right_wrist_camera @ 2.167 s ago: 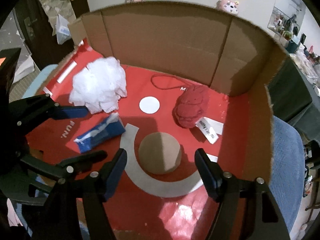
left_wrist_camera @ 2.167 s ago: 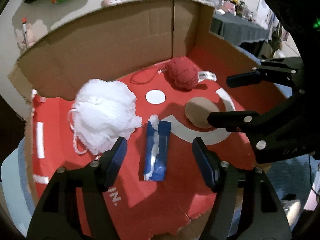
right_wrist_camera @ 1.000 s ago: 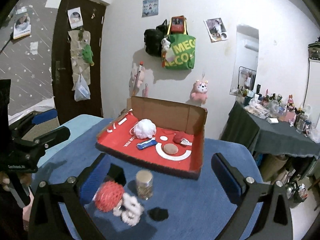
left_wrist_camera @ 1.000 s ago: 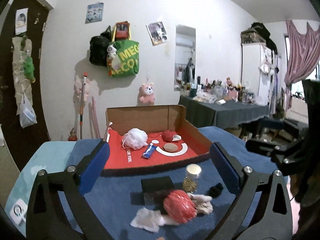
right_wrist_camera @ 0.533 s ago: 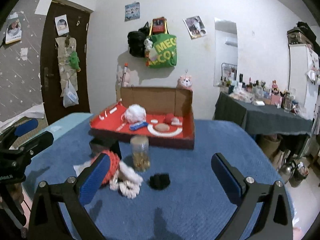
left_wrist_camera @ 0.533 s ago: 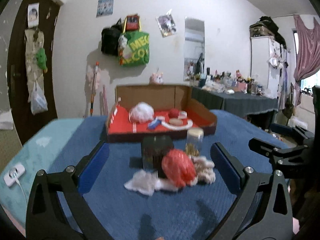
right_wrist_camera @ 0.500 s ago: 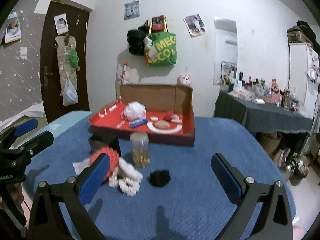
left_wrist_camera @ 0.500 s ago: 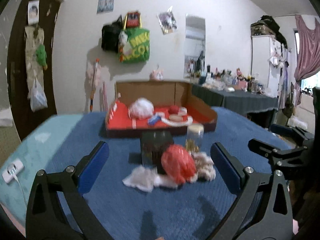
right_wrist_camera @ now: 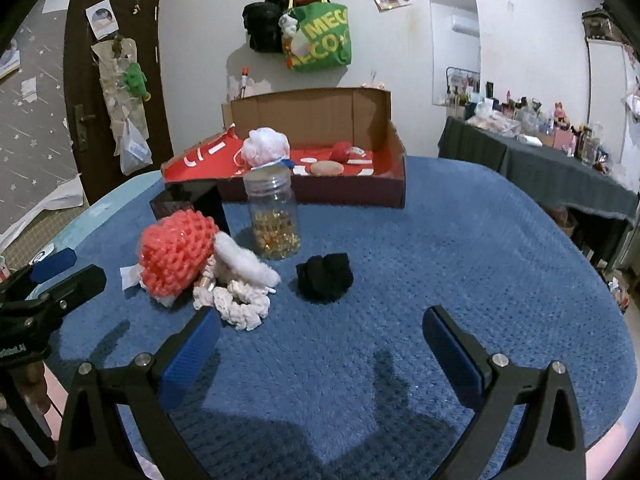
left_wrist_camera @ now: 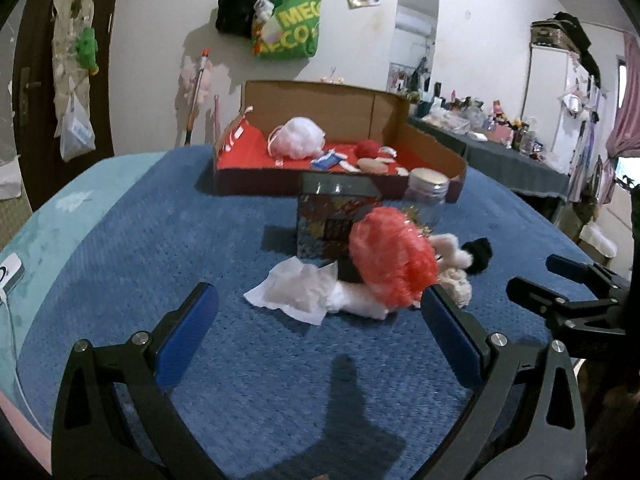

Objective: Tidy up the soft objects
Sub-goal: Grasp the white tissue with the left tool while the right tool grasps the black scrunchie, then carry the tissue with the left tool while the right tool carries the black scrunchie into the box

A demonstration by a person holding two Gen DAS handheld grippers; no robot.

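A pile of soft things lies mid-table: a red mesh sponge [left_wrist_camera: 390, 258] [right_wrist_camera: 176, 252], a white tissue [left_wrist_camera: 296, 294], cream scrunchies [right_wrist_camera: 240, 300] and a black scrunchie [right_wrist_camera: 325, 276] [left_wrist_camera: 478, 254]. Behind stands a cardboard tray [left_wrist_camera: 436, 150] [right_wrist_camera: 396, 160] with a red floor, holding a white bath puff [left_wrist_camera: 298, 142] [right_wrist_camera: 266, 146], a red yarn ball [left_wrist_camera: 367, 148], a blue packet [left_wrist_camera: 328, 160] and a tan pad [right_wrist_camera: 327, 168]. My left gripper [left_wrist_camera: 320, 320] is open, just short of the tissue. My right gripper [right_wrist_camera: 320, 340] is open, in front of the black scrunchie.
A clear jar of yellow capsules [right_wrist_camera: 274, 216] [left_wrist_camera: 428, 196] and a dark patterned box [left_wrist_camera: 332, 216] [right_wrist_camera: 188, 202] stand between pile and tray. A blue textured cloth [right_wrist_camera: 460, 240] covers the round table. A dark side table with clutter [right_wrist_camera: 560, 160] is at right.
Both grippers have pulled back out of the tray to the table's near side, then dropped and moved closer to the pile. Both stay open.
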